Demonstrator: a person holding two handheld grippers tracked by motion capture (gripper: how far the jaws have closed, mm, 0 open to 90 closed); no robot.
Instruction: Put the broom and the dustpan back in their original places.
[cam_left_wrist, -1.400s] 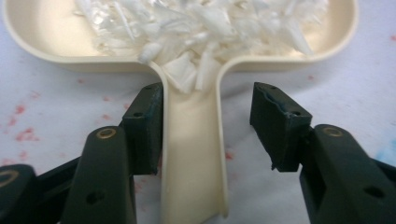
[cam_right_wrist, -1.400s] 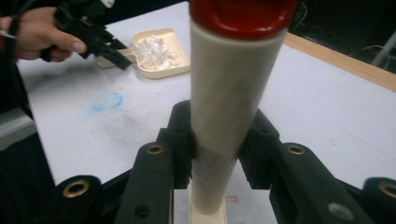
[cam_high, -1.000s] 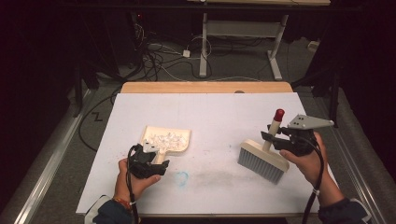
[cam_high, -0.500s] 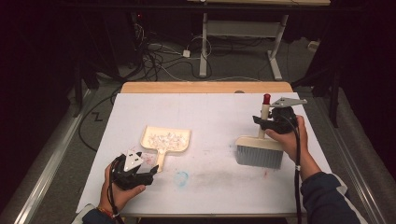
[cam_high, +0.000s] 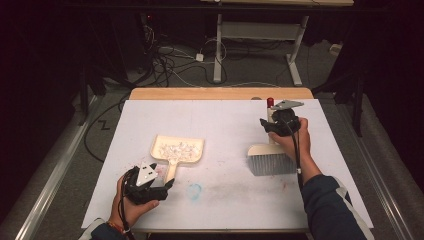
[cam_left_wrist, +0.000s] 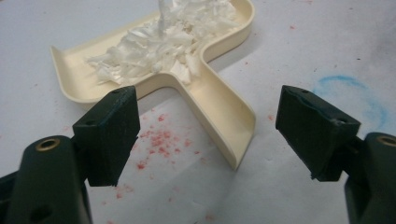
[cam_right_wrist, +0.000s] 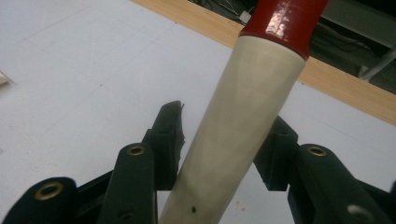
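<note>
A cream dustpan (cam_high: 172, 167) lies left of centre on the white sheet, with white shreds (cam_high: 177, 147) piled in it. My left gripper (cam_high: 167, 182) is at the end of its handle. In the left gripper view the dustpan (cam_left_wrist: 224, 107) ends between the left gripper's (cam_left_wrist: 208, 107) jaws, which have just been opening and stand wide, clear of it. A brush (cam_high: 270, 162) rests bristles down at the right, its red-tipped handle pointing away. My right gripper (cam_high: 267, 125) straddles the handle. Its jaws have just been opening around the brush (cam_right_wrist: 252, 93), and the right gripper (cam_right_wrist: 224, 121) shows a gap at one pad.
A faint blue ring (cam_high: 194, 189) and red specks (cam_left_wrist: 156, 140) mark the sheet near the dustpan's handle. A wooden strip (cam_high: 220, 93) borders the far edge of the table. Cables and desk legs lie on the floor beyond it.
The right hand swung left and away, so the brush handle now points to the far edge instead of leaning right. The left gripper drew back slightly towards the near edge and opened off the dustpan handle.
</note>
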